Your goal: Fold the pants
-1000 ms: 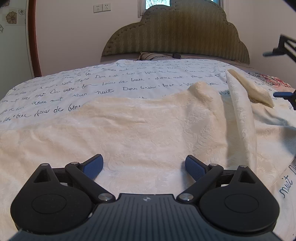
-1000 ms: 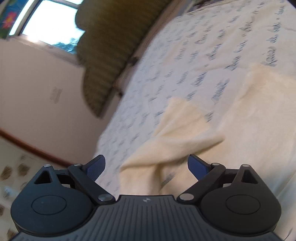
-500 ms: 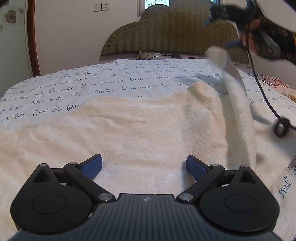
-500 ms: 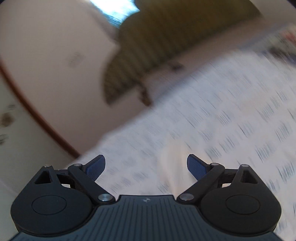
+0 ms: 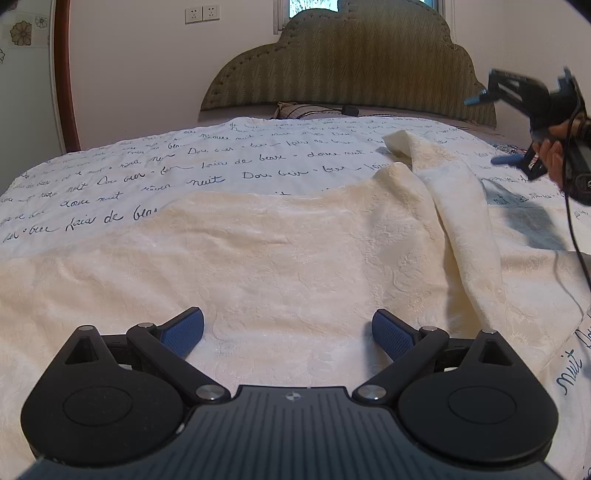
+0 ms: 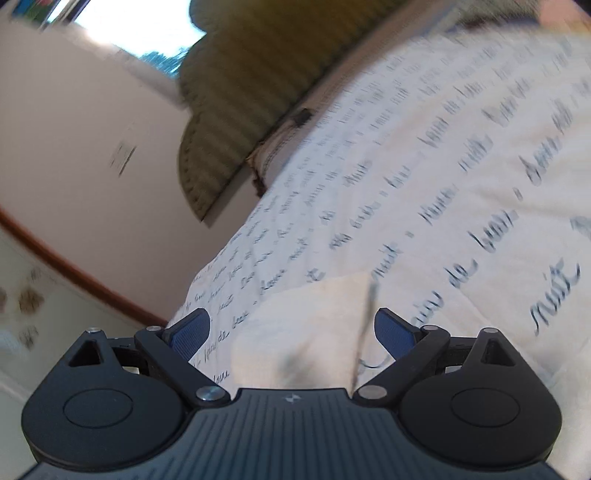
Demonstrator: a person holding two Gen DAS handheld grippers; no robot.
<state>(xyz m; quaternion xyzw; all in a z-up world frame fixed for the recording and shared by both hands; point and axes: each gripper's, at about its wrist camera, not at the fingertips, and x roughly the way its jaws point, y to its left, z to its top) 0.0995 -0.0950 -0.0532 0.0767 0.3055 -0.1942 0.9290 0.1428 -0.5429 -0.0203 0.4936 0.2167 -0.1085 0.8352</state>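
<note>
Your cream pants [image 5: 295, 266] lie spread on the script-printed bedspread [image 5: 166, 173], one leg ridged up (embossed fabric). Your left gripper [image 5: 288, 334] hovers spread above them; your right gripper [image 6: 291, 332] gapes, empty.

Ahead of the left tongs lies a white bedspread printed with dark handwritten words [image 5: 229, 166]. Behind it stands an olive-green padded headboard with a scalloped top [image 5: 354, 62]. A striped pillow [image 5: 295, 110] lies at its foot. Two white wall sockets [image 5: 202, 14] sit high on the left, beside a brown wooden door frame [image 5: 63, 74].
</note>
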